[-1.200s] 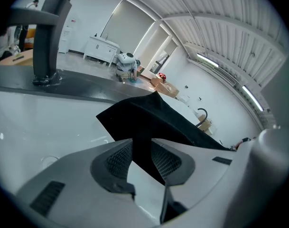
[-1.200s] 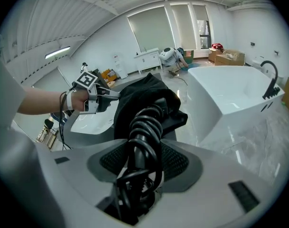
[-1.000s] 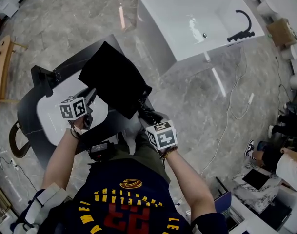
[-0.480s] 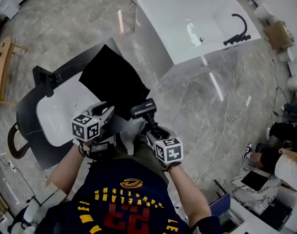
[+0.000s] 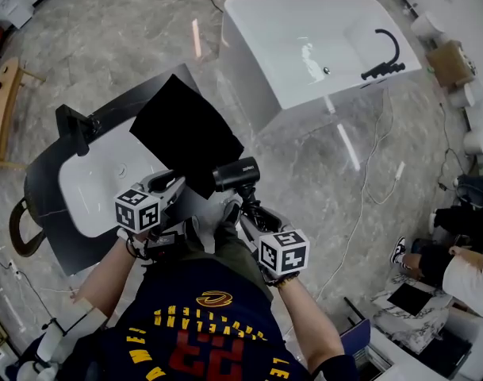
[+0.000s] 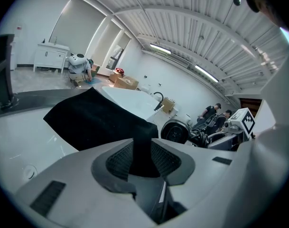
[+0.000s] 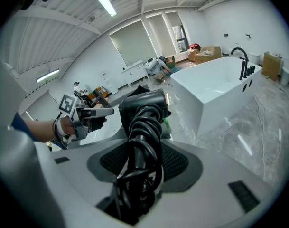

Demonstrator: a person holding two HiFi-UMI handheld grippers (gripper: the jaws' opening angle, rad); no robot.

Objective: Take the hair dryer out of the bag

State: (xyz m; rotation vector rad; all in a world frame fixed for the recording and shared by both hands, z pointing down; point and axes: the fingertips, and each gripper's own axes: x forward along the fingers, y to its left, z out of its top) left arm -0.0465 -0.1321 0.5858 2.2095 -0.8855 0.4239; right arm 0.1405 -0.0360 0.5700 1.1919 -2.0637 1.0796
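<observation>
Earlier inside bag point(image 5: 184, 133), hair dryer point(image 5: 236, 173) now sits clear beside its edge; right gripper point(image 5: 243, 209) draws back toward person; left gripper point(image 5: 176, 183) pulls back too.

I wear a dark navy short-sleeved shirt point(image 5: 195, 324) with yellow lettering and red numerals. My left claw point(image 5: 174, 182) and right claw point(image 5: 241, 213) are pale grey with black textured pads point(image 6: 118, 160), each carrying a white cube point(image 5: 138, 209) printed with black square markers.
</observation>
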